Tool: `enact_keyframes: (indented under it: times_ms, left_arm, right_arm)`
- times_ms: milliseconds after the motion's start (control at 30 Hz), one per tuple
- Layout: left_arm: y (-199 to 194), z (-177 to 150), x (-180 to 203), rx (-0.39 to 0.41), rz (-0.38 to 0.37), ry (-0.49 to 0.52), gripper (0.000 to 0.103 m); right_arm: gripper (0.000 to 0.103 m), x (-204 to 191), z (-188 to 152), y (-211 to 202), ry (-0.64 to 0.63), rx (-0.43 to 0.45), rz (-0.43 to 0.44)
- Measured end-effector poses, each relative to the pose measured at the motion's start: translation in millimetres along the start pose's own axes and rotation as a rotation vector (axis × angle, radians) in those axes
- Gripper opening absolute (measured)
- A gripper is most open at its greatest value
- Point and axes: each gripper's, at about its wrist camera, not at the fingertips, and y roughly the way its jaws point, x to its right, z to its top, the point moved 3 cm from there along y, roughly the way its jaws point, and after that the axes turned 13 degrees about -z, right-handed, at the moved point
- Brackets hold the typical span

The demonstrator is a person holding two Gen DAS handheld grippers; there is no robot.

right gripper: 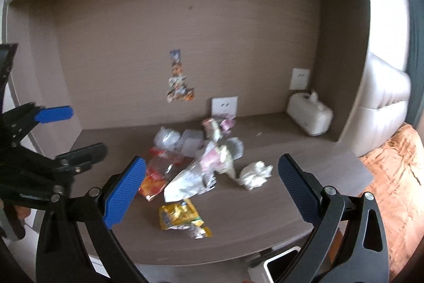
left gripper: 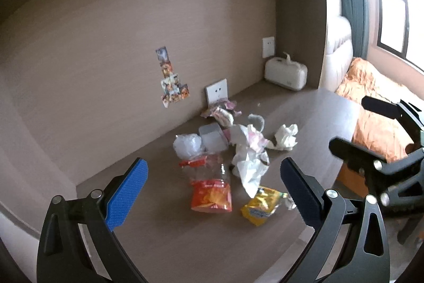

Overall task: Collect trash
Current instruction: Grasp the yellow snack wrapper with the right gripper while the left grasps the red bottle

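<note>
Hovering: left gripper (left gripper: 214, 191) and right gripper (right gripper: 212, 188) are hanging above the desk (right gripper: 265, 216), jaws spread wide, gripping nothing.
Trash: wrappers (right gripper: 182, 216) and tissue (right gripper: 255, 174) are lying mid-desk.

1. The left gripper (left gripper: 214, 192) has two curved black arms, each with a teardrop-shaped cutout.
2. Its fingers (left gripper: 127, 192) carry blue pads with a fine dotted texture; the one in shade looks navy.
3. Round silver screws (left gripper: 331, 193) mark the pivots.
4. The right gripper (right gripper: 212, 190) is built the same: black linkage arms, blue textured pads (right gripper: 124, 192), silver pivot screws (right gripper: 329, 189).
</note>
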Motion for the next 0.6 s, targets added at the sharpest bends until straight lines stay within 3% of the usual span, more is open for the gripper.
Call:
enact_keyframes:
  times_ms: [133, 367, 600]
  left_arm:
    - [37, -16, -23, -0.051, -0.062, -0.026, 0.098]
    - [90, -64, -50, -0.136, -0.086, -0.024, 0.098]
    - [117, -113, -71, -0.228, -0.040, -0.037, 0.098]
  right_arm:
    - [0.100, -20, -23, 28, -0.062, -0.048, 0.014]
    - [0.100, -41, -76, 68, -0.145, -0.172, 0.065]
    - [0.100, -55, -107, 92, -0.187, -0.229, 0.088]
